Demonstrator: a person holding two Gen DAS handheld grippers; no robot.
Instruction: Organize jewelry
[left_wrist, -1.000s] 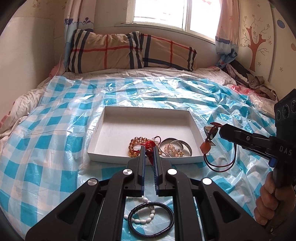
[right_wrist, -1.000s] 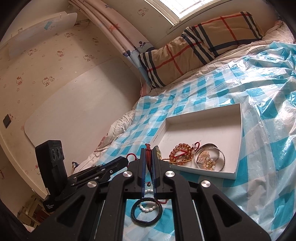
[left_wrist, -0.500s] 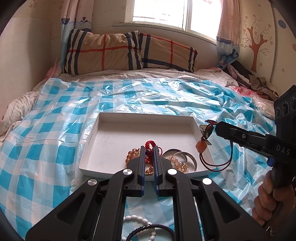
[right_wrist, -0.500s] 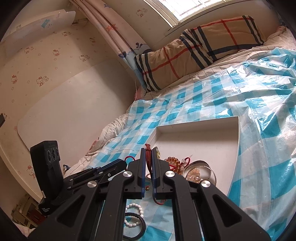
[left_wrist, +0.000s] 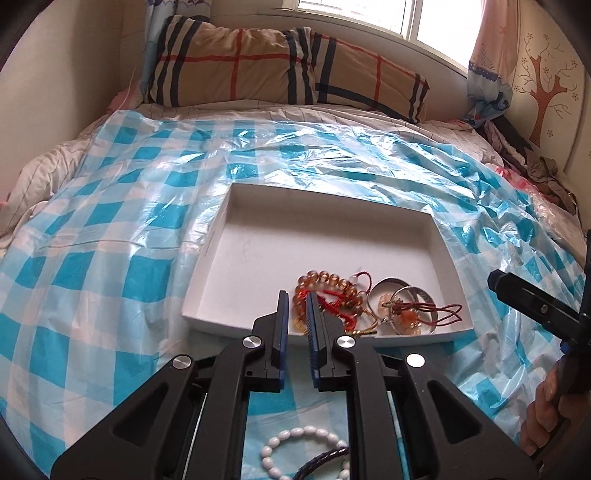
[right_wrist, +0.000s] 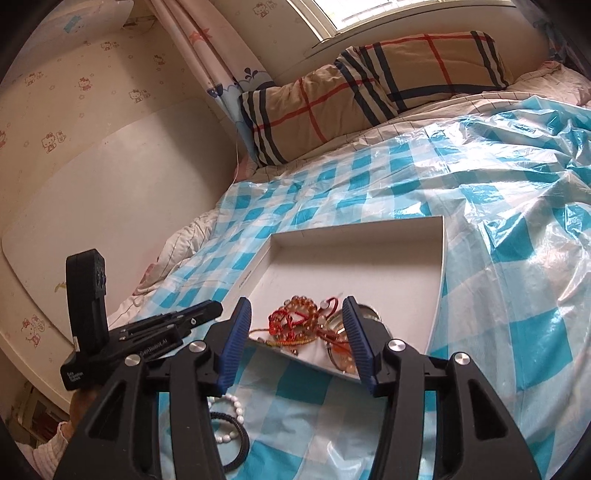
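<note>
Release is the step in hand: the right hand-held gripper (right_wrist: 297, 338) has just been opening, empty, above the shallow white cardboard tray (left_wrist: 258, 236) where the red-corded orange pendant (left_wrist: 413, 314) lies. The left hand-held gripper (left_wrist: 295, 317) is nearly closed, empty. Next, probably the white bead bracelet (right_wrist: 231, 417) on the bed.

My fingers (right_wrist: 236, 341) have ribbed blue rubbery pads on matt black plastic. The checked sheet (left_wrist: 110, 229) is glossy, crinkly plastic film; the tray (left_wrist: 332, 206) looks like matt white card. Bangles (left_wrist: 391, 288) are shiny metal, amber beads (left_wrist: 325, 277) glassy.
</note>
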